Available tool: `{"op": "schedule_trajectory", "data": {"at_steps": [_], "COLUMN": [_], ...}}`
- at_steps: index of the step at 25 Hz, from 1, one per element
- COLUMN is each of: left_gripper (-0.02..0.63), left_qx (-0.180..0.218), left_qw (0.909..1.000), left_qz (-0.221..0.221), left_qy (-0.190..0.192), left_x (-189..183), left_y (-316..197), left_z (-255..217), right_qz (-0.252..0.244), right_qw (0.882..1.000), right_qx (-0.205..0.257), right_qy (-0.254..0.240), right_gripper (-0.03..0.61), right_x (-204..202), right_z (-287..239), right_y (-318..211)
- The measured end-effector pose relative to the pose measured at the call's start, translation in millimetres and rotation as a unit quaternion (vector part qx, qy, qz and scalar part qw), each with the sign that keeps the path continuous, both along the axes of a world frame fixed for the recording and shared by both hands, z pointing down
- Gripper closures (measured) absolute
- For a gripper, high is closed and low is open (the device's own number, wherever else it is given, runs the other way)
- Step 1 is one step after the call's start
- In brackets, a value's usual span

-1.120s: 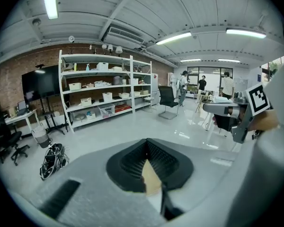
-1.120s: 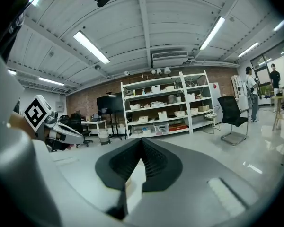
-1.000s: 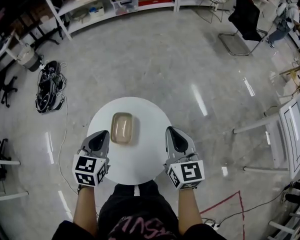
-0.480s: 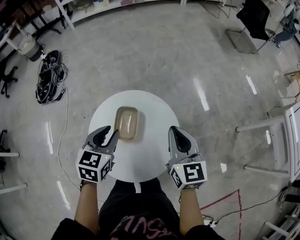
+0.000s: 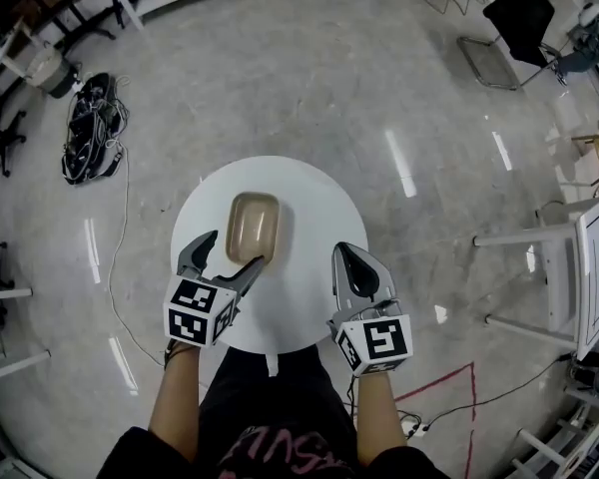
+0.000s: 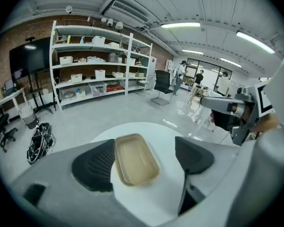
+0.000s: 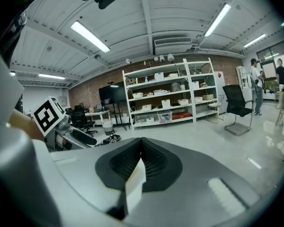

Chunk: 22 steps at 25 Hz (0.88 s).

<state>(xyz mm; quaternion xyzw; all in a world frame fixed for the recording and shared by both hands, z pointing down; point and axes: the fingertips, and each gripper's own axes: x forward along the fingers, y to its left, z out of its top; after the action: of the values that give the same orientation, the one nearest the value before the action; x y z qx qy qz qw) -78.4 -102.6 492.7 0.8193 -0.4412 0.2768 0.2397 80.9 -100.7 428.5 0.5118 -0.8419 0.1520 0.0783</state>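
**Head view.**
- A round white table (image 5: 314,213) is set on a glossy grey floor (image 5: 280,88).
- A tan rectangular dish (image 5: 253,228) is placed on the table, slightly toward 11 o'clock from the table's centre. It is empty and upright.
- The left gripper (image 5: 230,255) is held over the table's 7 o'clock edge. Its jaws are spread wide, and its right tip is seen just beside the dish's near end.
- The right gripper (image 5: 350,258) is held at the table's 4 o'clock edge, well apart from the dish, with its jaws pressed together.
- A dark bundle of cables (image 5: 88,128) is seen on the floor at 10 o'clock.

**Left gripper view.**
- The left gripper (image 6: 146,151) is shown released, and nothing is gripped.
- The dish (image 6: 136,159) is framed between the two pads, closer to the left one. Contact cannot be judged.
- The table (image 6: 168,132) is seen beneath.
- The right gripper (image 6: 227,109) is visible at 3 o'clock.
- White shelving (image 6: 99,65) is visible at 11 o'clock and an office chair (image 6: 162,85) at 12 o'clock.

**Right gripper view.**
- The right gripper (image 7: 141,160) is shown clenched, and nothing is caught between its pads.
- The left gripper (image 7: 68,132) is seen at 9 o'clock.
- The shelving (image 7: 170,100) is seen at 12 o'clock.
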Motion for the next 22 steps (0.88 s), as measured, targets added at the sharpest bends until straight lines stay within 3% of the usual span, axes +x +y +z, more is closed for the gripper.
{"op": "schedule_trajectory", "data": {"at_steps": [4,11,17,22], "left_gripper": [0.128,0.02,0.015,0.014], "left_qx": [-0.014,-0.039,-0.063,-0.106], "left_qw": [0.9999,0.9989,0.9967,0.9906], "left_qz": [-0.005,-0.022,-0.047,-0.072], "left_qy": [-0.006,-0.015,-0.018,-0.048], "left_x": [0.2,7.7,4.4,-2.7], "left_y": [-9.1,-22.7,-34.1,-39.2], "left_z": [20.7,52.2,77.8,103.0], "right_qz": [-0.002,-0.004,-0.001,-0.001], "right_qw": [1.0,0.999,0.999,0.999], "right_qx": [-0.011,-0.034,-0.046,-0.052], "right_qy": [0.003,0.006,0.006,0.006], "right_gripper": [0.569,0.569,0.569,0.569], "right_x": [-4.2,-2.6,-3.2,-3.6], "right_z": [14.0,39.2,55.4,66.2], "right_y": [-3.8,-8.0,-15.8,-27.1]}}
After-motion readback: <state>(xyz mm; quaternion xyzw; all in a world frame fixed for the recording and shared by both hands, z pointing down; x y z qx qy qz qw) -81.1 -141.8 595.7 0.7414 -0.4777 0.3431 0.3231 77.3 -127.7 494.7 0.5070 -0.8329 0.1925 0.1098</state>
